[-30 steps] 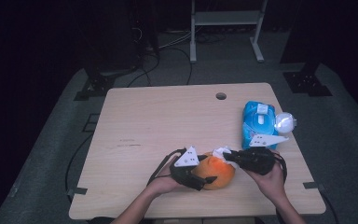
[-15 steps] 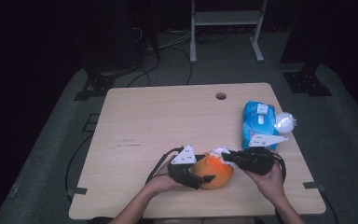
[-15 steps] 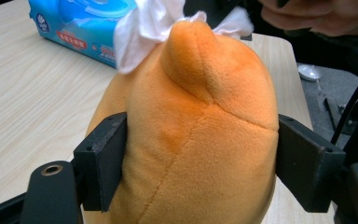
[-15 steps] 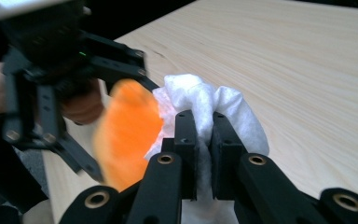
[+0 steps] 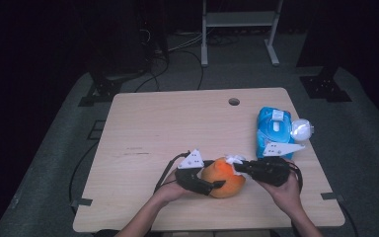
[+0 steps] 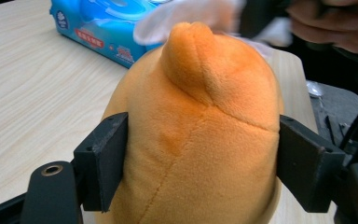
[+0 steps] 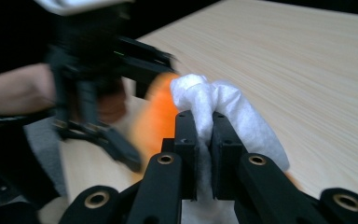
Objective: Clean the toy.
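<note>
Plush toy (image 6: pixel 200 135) clamped by left gripper (image 6: pixel 200 168); wipe (image 7: pixel 223 109) pinched by right gripper (image 7: pixel 204 135). Thin wipe could be torn or slipped if dragged hard.

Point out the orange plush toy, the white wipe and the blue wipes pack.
orange plush toy (image 6: pixel 200 140), left gripper view, seamed middle.
white wipe (image 7: pixel 223 100), right gripper view, bunched top above the jaws.
blue wipes pack (image 5: pixel 272 129), high view, its top face.

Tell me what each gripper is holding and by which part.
The left gripper clamps the orange plush toy across its sides. The right gripper pinches a bunched fold of the white wipe against the toy.
</note>
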`<state>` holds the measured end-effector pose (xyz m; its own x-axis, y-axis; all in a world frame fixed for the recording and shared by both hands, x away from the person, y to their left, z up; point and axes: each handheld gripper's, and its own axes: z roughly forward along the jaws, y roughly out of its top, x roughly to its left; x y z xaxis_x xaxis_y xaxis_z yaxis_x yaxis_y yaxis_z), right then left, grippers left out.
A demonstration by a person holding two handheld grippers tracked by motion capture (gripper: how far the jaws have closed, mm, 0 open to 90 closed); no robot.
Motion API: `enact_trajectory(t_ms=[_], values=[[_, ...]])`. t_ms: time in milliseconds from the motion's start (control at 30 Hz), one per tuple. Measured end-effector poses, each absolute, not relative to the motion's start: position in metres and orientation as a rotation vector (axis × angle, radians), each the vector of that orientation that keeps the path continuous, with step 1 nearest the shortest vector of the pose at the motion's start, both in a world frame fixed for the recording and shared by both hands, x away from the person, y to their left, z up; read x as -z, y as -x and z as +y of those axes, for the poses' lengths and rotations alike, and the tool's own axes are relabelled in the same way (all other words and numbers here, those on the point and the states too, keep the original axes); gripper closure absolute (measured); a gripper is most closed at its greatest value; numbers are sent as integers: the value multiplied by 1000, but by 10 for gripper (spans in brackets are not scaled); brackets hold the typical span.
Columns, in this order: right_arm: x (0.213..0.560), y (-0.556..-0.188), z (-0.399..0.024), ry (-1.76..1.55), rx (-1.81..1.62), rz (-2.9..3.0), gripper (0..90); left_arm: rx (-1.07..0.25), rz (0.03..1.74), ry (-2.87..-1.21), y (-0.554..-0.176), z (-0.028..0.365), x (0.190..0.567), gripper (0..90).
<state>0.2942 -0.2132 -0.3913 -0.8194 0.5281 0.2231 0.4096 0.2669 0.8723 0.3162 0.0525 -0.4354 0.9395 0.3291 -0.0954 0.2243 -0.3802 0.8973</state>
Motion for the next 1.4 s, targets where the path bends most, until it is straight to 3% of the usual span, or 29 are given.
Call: enact_trajectory(t_ms=[267,533,633,700,867,900,933,1033,1233,1400], values=[[389,-292,-204,-853,-1606,2396,824,-130,400,-1985,-312,48,433,238],[403,-305,-226,-996,-1570,2387,822,-87,226,-2010,-309,52,430,207],[404,-305,-228,-999,-1569,2391,822,-74,219,-2012,-314,58,431,182],[405,-306,-229,-1000,-1576,2405,822,-80,232,-2026,-318,59,437,104],[407,-307,-229,-998,-1597,2421,821,-105,215,-2059,-320,52,448,95],[406,-306,-228,-998,-1587,2413,821,-114,216,-2062,-319,51,448,165],[406,-306,-228,-998,-1587,2413,821,-115,227,-2060,-318,51,446,165],[399,-303,-227,-990,-1625,2354,824,-154,239,-2057,-316,56,433,343],[384,-301,-218,-909,-1736,2301,827,-340,279,-2079,-315,70,406,386],[372,-307,-200,-838,-1796,2317,828,-429,318,-2124,-316,73,407,389]])
